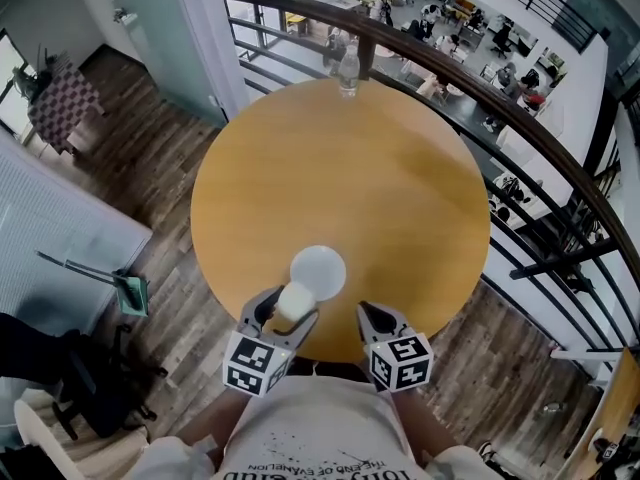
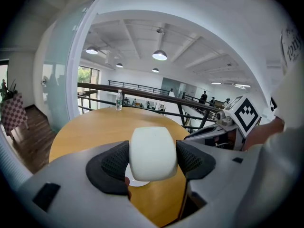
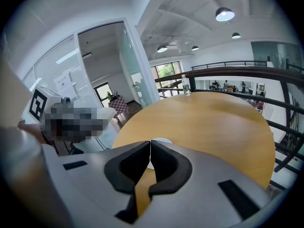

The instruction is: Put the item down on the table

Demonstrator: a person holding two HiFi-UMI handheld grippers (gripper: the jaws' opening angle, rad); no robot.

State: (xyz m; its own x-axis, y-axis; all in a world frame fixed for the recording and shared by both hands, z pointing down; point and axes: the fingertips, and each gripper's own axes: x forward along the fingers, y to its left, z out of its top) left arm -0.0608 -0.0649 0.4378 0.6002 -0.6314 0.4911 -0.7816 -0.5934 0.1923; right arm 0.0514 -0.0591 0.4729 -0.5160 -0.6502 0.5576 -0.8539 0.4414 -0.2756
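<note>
White plate (image 1: 324, 266) by held cup (image 1: 295, 302) (bottle (image 1: 347, 68) far).

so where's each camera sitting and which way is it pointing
Head view: on the person's head, looking steeply down at the round table; left gripper, right gripper and shirt show.
Left gripper view: rides that gripper, faces across the table; its jaws clamp the white item.
Right gripper view: same, over its shut, empty jaws.
Shared: the water bottle at the far edge.

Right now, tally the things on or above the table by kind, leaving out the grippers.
White held item: 1
White plate: 1
Clear bottle: 1
Total: 3
</note>
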